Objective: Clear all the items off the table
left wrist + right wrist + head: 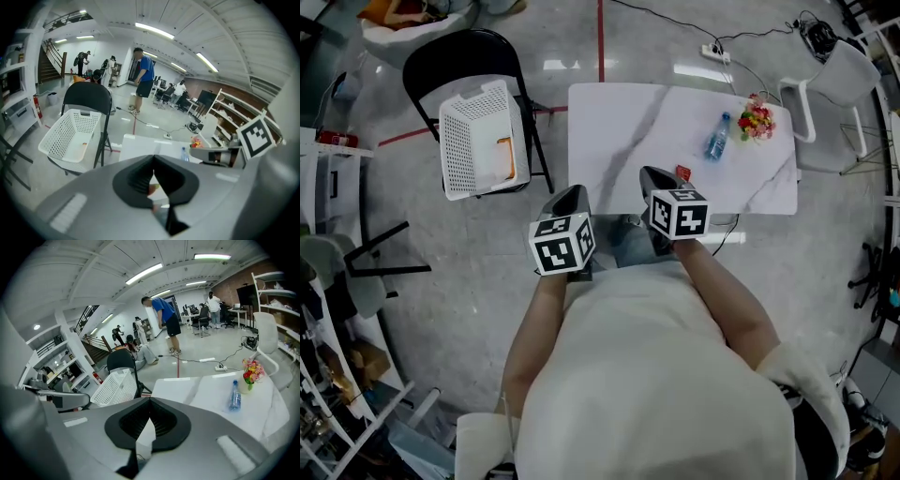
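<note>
The water bottle (717,138) lies on its side on the white worktop (619,131), near the far right corner and just beside a small bunch of flowers (757,120). A small red thing (682,172) sits near the front edge, too small to be identified. In the left gripper view only the top of the bottle shows above the gripper's body, and the flowers are partly covered by the right gripper. Part of the worktop's near edge is hidden behind both grippers in the head view. An orange thing inside the white basket (473,141), which is set on a black chair (464,52) left of the worktop, cannot be made out. The bottle lies well apart from both grippers, ahead and to the right. The left gripper (572,195) and the right gripper (652,175) are held side by side at the near edge, pointed forward and down, forearms extended. The jaws of each are closed together with nothing between them.
</note>
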The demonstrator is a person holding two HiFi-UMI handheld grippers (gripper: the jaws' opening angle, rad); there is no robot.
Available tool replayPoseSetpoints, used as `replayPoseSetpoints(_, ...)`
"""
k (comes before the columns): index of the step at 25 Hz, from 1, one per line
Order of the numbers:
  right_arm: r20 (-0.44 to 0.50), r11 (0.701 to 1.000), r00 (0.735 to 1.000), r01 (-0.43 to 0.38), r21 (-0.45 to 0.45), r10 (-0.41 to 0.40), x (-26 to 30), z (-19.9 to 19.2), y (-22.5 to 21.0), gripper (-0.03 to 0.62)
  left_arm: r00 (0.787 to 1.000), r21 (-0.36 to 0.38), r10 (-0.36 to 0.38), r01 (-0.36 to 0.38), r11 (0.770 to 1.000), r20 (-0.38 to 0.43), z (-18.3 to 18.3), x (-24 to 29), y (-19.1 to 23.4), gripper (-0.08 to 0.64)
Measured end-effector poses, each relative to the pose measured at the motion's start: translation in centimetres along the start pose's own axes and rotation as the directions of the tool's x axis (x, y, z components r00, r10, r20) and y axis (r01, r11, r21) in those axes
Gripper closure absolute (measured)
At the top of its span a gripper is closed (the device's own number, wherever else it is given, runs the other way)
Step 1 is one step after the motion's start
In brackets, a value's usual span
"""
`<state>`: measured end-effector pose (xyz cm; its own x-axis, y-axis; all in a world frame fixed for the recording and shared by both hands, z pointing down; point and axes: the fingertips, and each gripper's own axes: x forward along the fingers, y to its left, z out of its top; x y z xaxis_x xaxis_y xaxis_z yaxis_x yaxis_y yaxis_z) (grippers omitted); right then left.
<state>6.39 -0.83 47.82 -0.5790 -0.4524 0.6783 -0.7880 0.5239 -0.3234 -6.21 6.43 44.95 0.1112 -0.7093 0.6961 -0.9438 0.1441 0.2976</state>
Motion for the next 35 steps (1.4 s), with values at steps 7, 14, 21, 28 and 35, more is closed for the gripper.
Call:
replayPoseSetpoints(7,-0.013,0.999,1.000,0.026,0.030,-0.025,-0.5,-0.7,-4.3,0.594,0.999,0.051,-0.021,0.022,0.998,-0.033,0.1,2.9,-3.5,0.552)
replayPoseSetpoints(14,-0.047,0.996,0.997,0.058,0.068,-0.055,-0.3,-2.0,-8.2,0.594,0.996,0.081,-0.038,0.044,0.996,-0.080,-0.5,5.9,-5.8,0.552)
replayPoseSetpoints(21,-0.105,0.988,0.988,0.121,0.093,-0.111,0.6,-4.5,-13.2,0.594,0.988,0.113,-0.057,0.074,0.991,-0.147,-2.2,9.4,-8.2,0.551)
replayPoseSetpoints(28,-0.167,0.974,0.970,0.196,0.116,-0.176,2.2,-7.2,-17.5,0.594,0.971,0.142,-0.067,0.101,0.985,-0.230,-5.1,12.9,-9.6,0.552)
replayPoseSetpoints(35,-0.240,0.957,0.943,0.265,0.120,-0.231,4.1,-10.7,-21.6,0.594,0.953,0.127,-0.055,0.096,0.987,-0.297,-7.8,16.0,-10.3,0.552)
